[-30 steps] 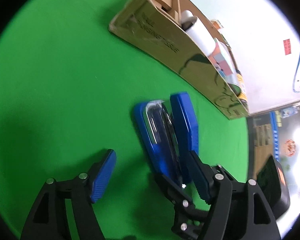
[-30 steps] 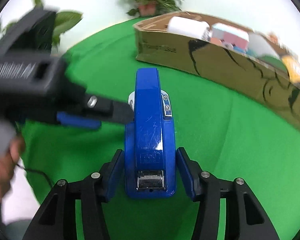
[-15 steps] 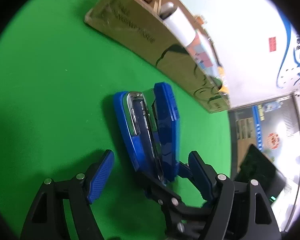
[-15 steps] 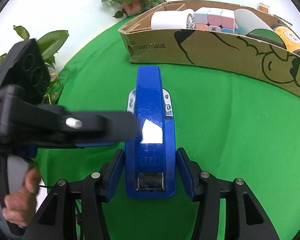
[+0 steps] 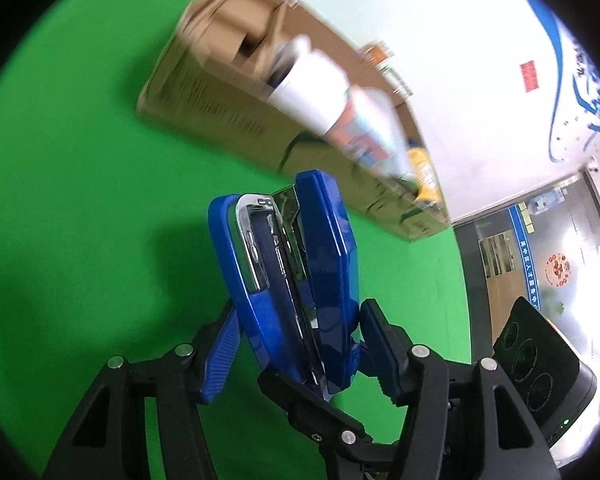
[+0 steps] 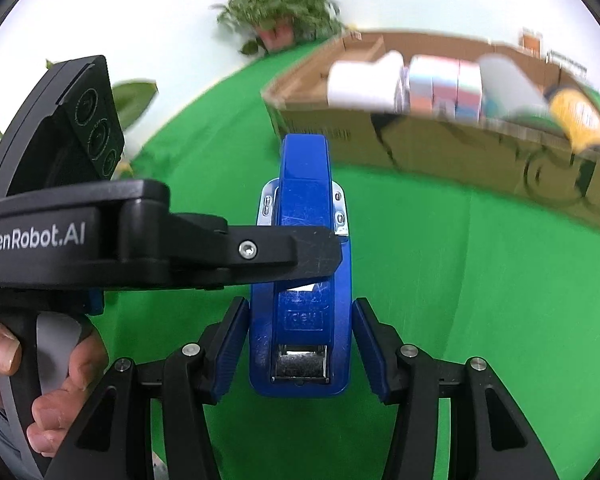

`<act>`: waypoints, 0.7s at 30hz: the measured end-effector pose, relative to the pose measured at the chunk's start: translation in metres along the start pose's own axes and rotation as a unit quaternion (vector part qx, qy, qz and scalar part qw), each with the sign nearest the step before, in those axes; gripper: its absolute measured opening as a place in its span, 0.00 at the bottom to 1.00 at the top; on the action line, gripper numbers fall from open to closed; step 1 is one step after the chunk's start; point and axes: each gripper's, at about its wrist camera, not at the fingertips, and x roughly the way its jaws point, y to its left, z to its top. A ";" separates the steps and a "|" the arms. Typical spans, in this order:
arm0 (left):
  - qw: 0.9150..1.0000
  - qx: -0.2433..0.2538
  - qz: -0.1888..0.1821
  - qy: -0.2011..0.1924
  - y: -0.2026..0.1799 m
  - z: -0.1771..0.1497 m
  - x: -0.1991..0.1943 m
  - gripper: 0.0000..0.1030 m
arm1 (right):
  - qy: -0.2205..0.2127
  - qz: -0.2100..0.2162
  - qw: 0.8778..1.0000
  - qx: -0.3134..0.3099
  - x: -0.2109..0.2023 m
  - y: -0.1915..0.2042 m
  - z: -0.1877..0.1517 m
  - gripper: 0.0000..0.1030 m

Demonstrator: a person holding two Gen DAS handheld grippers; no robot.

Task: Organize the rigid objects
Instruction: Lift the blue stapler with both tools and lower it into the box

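A blue stapler (image 5: 296, 280) is held above the green cloth. My left gripper (image 5: 296, 354) is shut on the stapler, gripping its base and top. My right gripper (image 6: 300, 348) stands around the stapler's (image 6: 304, 280) rear end with small gaps at both pads, so it looks open. The left gripper's black finger (image 6: 236, 254) crosses over the stapler in the right wrist view. A long cardboard box (image 6: 440, 152) behind holds a white roll (image 6: 360, 84), a pastel cube (image 6: 440, 84) and a yellow can (image 6: 580, 120).
The box also shows in the left wrist view (image 5: 220, 120), blurred. Potted plants (image 6: 280, 20) stand behind the green cloth (image 6: 480, 300). A white wall and a dark doorway (image 5: 540, 260) lie to the right.
My left gripper has closed on the stapler from the side. The stapler has risen off the cloth and nearer the box. My right gripper's pads now stand slightly off it.
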 end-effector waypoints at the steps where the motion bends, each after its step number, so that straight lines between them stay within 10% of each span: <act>1: 1.000 0.011 -0.001 -0.009 -0.008 0.010 -0.007 0.57 | -0.010 -0.001 1.000 -0.001 -0.005 0.002 0.007 0.49; 11: 0.997 0.066 -0.001 -0.044 -0.030 0.129 -0.036 0.57 | -0.079 -0.011 0.997 -0.002 -0.011 0.005 0.130 0.49; 21: 0.999 0.039 0.008 0.037 0.021 0.231 0.010 0.57 | -0.032 -0.006 0.995 0.092 0.076 -0.024 0.221 0.49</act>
